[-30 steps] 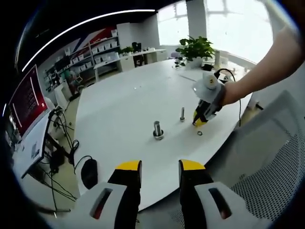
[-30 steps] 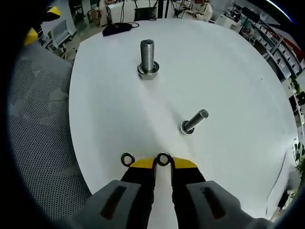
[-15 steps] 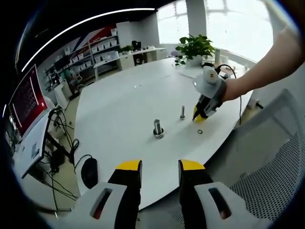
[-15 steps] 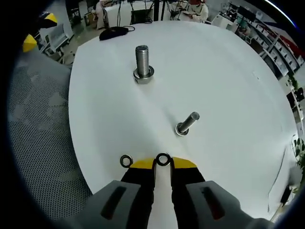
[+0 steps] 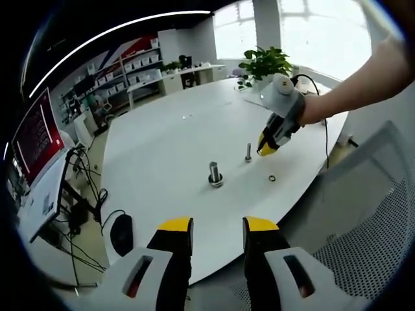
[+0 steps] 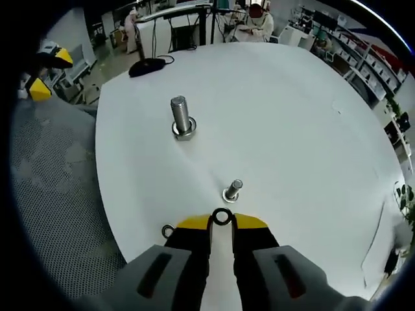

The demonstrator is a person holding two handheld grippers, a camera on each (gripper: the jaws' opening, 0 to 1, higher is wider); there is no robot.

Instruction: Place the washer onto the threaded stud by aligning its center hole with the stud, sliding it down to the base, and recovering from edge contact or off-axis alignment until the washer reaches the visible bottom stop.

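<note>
My right gripper point(image 6: 222, 224) is shut on a small steel washer point(image 6: 216, 216) pinched at its yellow tips, held above the white table point(image 6: 292, 129). A short threaded stud point(image 6: 232, 190) stands just ahead of those tips. In the left gripper view the right gripper point(image 5: 268, 145) hangs in a person's hand, above and right of the stud point(image 5: 248, 153). A second washer point(image 6: 168, 230) lies flat on the table near its edge point(image 5: 272, 177). My left gripper point(image 5: 217, 227) is open and low, off the table's near edge.
A thicker bolt point(image 6: 181, 118) point(image 5: 214, 175) stands upright farther in on the table. A black mouse point(image 6: 146, 65) lies near the far rim. A mesh chair point(image 6: 52, 194) flanks the table edge. A potted plant point(image 5: 266, 65) stands at the table's far end.
My right gripper has risen off the table with the washer and drawn closer over the short stud. The loose washer stays put. My left gripper has not moved.
</note>
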